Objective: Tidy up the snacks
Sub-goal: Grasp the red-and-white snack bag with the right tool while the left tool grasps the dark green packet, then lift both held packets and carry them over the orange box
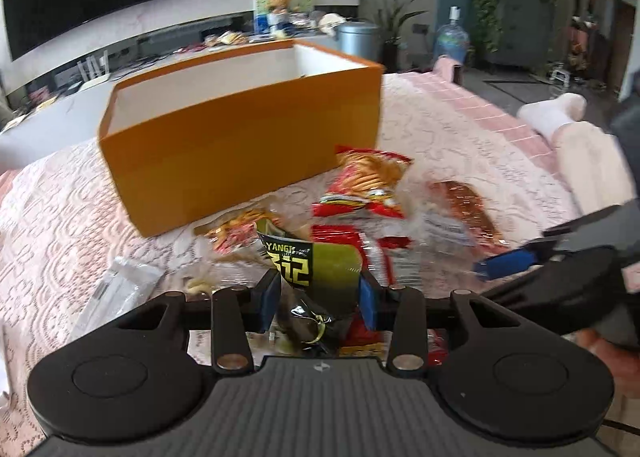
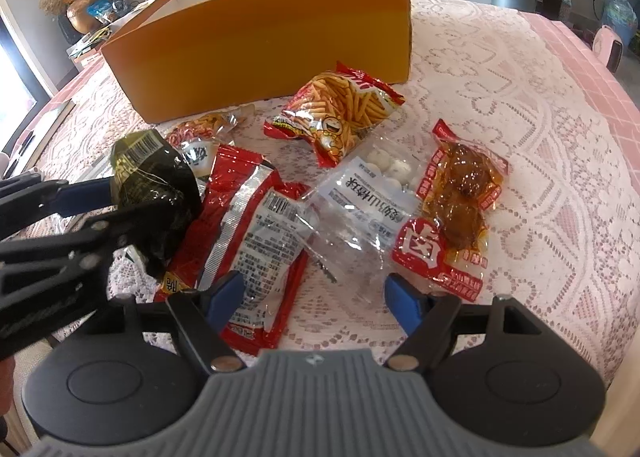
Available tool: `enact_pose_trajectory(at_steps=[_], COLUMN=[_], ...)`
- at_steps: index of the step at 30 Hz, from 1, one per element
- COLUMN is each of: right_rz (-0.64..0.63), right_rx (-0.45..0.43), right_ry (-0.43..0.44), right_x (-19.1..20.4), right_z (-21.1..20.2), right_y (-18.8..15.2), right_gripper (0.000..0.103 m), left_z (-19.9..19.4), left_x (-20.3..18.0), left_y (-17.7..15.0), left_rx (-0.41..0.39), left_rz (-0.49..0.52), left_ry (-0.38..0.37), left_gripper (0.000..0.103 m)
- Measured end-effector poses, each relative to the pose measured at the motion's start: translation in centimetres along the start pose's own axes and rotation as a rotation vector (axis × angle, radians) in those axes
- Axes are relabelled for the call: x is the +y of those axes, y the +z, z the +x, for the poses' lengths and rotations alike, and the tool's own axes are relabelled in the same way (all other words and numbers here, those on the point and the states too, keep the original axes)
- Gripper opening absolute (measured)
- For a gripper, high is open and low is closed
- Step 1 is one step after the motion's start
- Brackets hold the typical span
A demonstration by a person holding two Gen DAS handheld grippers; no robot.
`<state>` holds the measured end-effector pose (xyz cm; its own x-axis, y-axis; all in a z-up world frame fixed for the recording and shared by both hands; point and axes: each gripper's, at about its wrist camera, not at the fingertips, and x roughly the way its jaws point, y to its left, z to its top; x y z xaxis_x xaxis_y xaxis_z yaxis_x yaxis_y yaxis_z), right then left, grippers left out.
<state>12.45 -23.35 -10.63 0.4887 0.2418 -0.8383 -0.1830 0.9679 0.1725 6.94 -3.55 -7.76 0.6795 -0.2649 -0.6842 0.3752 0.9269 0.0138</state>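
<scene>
Clearly, the left claw (image 1: pixel 319 299) has a grip on the dark green snack packet (image 1: pixel 316 277): its blue pads press on both sides of the crumpled packet, and in the right wrist view the packet hangs at the claw tips, lifted a little above the other snacks. I judge it is held this way so it can be carried to the orange box (image 1: pixel 240 145), which stands open just behind the pile on the lace-covered bench (image 2: pixel 500 97); the box seems to be the place where the snacks must go. The packet's long axis runs roughly along the claw's pointing line, with its printed end toward the box and its dark, wrinkled end back toward the claw body. The right claw (image 2: pixel 316 297) is wide apart and holds nothing; it hovers low over the red packet with the barcode (image 2: pixel 256 225) and the clear bag of white balls (image 2: pixel 360 181), maybe waiting for its turn. The fries bag (image 2: pixel 340 113) lies nearest the box wall, its long axis slanted, one end toward the box. The braised meat pack (image 2: pixel 460 193) lies to the right of the clear bag, long axis pointing from the right claw away toward the box side. A person's leg in a white sock (image 1: pixel 556 113) rests beyond the bench edge.
</scene>
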Motion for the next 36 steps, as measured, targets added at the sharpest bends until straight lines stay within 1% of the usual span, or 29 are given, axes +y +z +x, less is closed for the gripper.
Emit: enact_pose_trajectory(at_steps=[2,5,8,11,13,20,24,27,30,34,36], right_rz=[0.002,0.008,0.016,0.014,0.006,0.006,-0.007,0.02,0.041,0.021,0.006], right_rx=[0.0,-0.001,-0.001,-0.002,-0.007,-0.01,-0.031,-0.031,-0.027,-0.069,-0.114], right_ry=[-0.001,-0.003,-0.001,0.0,-0.002,0.006,0.021,0.045,0.056,0.028,0.013], right_x=[0.0,-0.1,-0.3,-0.3,-0.2,0.1,0.9,1.1,1.4,2.5,3.2], right_z=[0.0,0.0,0.1,0.1,0.1,-0.3,-0.9,-1.0,-1.1,-2.3,-3.2], right_y=[0.0,0.0,0.0,0.0,-0.1,-0.1,-0.1,0.1,0.3,0.5,0.6], right_gripper=[0.075,0.075,0.075,0.075,0.075,0.075,0.075,0.074,0.073,0.072,0.072], left_z=[0.2,1.0,1.5,2.5,2.7,1.3,-0.3,-1.2,-1.8,-2.2,-2.3], left_x=[0.0,0.8,1.2,1.7,1.6,2.1,2.5,3.1,3.8,4.6,4.9], left_y=[0.1,0.2,0.3,0.2,0.1,-0.2,0.3,0.7,0.8,0.7,0.6], left_rx=[0.029,0.069,0.075,0.1,0.11,0.094,0.051,0.02,0.01,0.011,0.007], left_rz=[-0.012,-0.087,-0.114,-0.158,-0.146,-0.16,-0.171,-0.186,-0.193,-0.213,-0.216], left_ry=[-0.009,-0.043,-0.023,-0.026,0.002,-0.002,0.005,0.012,0.035,0.042,0.048], left_gripper=[0.045,0.043,0.041,0.041,0.037,0.035,0.035,0.035,0.035,0.035,0.035])
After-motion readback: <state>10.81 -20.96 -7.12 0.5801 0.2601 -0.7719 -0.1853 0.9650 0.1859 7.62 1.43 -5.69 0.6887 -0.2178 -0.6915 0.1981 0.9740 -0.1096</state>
